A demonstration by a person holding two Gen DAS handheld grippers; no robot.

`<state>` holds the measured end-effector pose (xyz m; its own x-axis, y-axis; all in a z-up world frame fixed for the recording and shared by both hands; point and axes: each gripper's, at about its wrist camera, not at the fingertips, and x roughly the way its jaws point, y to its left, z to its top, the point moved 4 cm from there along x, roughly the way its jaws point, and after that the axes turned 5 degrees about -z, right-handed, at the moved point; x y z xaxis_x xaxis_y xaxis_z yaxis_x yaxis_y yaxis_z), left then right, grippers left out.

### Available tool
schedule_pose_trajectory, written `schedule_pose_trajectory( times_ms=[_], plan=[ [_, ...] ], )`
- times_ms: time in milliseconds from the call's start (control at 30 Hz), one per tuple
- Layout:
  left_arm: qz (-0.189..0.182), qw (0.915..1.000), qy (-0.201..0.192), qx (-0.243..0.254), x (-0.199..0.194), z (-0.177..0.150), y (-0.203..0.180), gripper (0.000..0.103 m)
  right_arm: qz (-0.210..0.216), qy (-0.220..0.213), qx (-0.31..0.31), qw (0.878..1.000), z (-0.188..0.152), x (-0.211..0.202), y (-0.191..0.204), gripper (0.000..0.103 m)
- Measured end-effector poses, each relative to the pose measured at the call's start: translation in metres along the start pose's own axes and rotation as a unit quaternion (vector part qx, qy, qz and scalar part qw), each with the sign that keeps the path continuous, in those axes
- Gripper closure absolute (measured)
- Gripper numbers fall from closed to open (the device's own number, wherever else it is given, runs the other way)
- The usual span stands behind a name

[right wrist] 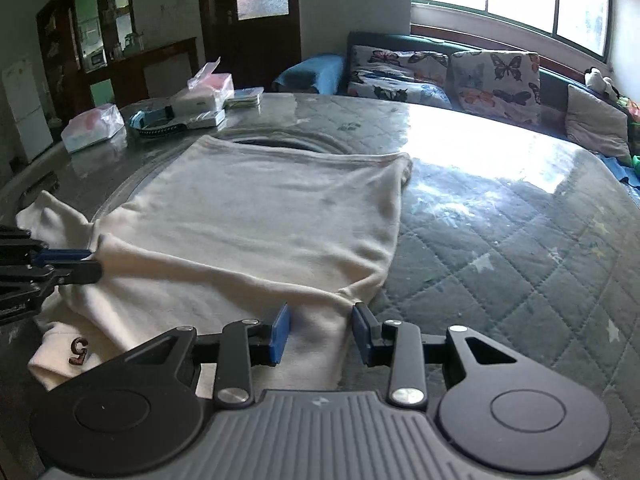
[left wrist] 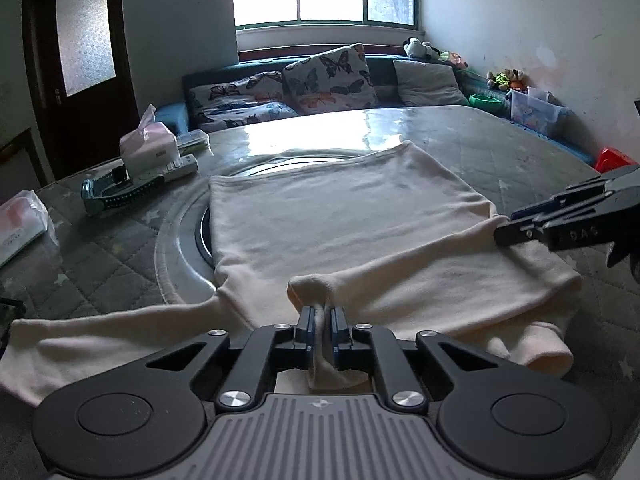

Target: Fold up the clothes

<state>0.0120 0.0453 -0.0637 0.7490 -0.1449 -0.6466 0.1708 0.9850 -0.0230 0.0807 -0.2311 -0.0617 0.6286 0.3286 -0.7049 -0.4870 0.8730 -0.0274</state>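
A cream long-sleeved top [left wrist: 344,216] lies spread on the quilted table, its near part folded over; it also shows in the right wrist view [right wrist: 256,216]. My left gripper [left wrist: 322,316] is shut on a bunched fold of the top at its near edge. It shows at the left of the right wrist view [right wrist: 86,262]. My right gripper [right wrist: 322,328] is open, its blue pads [right wrist: 280,330] standing either side of the top's near right edge, cloth between them. In the left wrist view it [left wrist: 510,224] sits at the top's right edge. One sleeve [left wrist: 100,332] trails left.
The table [right wrist: 500,240] has a quilted grey cover and a round inset ring [left wrist: 176,240]. At its far left stand tissue boxes [left wrist: 148,148], a packet [left wrist: 20,224] and a blue device [left wrist: 116,192]. A sofa with butterfly pillows [left wrist: 324,76] lies beyond.
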Motion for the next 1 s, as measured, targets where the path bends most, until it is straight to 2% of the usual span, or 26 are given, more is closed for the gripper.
schedule_pose_trajectory(
  times_ms=[167, 333, 467, 533, 600, 667, 800, 1000],
  plan=[
    [-0.001, 0.9998, 0.006, -0.016, 0.000, -0.003, 0.004, 0.088, -0.004, 0.007, -0.005, 1.000, -0.005, 0.003, -0.002, 0.069],
    [0.011, 0.9991, 0.003, -0.041, -0.014, -0.005, 0.017, 0.084, 0.005, -0.009, -0.011, 1.000, -0.004, -0.015, 0.004, 0.068],
    [0.041, 0.9963, -0.001, -0.076, -0.027, -0.014, 0.038, 0.063, 0.035, -0.010, -0.033, 0.999, -0.007, -0.029, 0.023, 0.068],
    [0.059, 0.9936, -0.003, -0.096, -0.034, -0.021, 0.052, 0.062, 0.046, -0.001, -0.045, 0.998, -0.011, -0.027, 0.033, 0.068],
    [0.073, 0.9900, -0.006, -0.121, -0.044, -0.027, 0.067, 0.056, 0.052, 0.009, -0.058, 0.997, -0.016, -0.023, 0.042, 0.069],
    [0.095, 0.9857, -0.013, -0.139, -0.054, -0.033, 0.084, 0.053, 0.053, 0.010, -0.065, 0.996, -0.016, -0.023, 0.049, 0.068],
    [0.152, 0.9724, -0.024, -0.176, -0.071, -0.042, 0.121, 0.038, 0.064, 0.000, -0.076, 0.995, -0.007, -0.028, 0.062, 0.068],
    [0.226, 0.9414, -0.032, -0.248, -0.081, -0.053, 0.174, 0.037, 0.088, -0.013, -0.092, 0.992, 0.007, -0.024, 0.089, 0.068]
  ],
)
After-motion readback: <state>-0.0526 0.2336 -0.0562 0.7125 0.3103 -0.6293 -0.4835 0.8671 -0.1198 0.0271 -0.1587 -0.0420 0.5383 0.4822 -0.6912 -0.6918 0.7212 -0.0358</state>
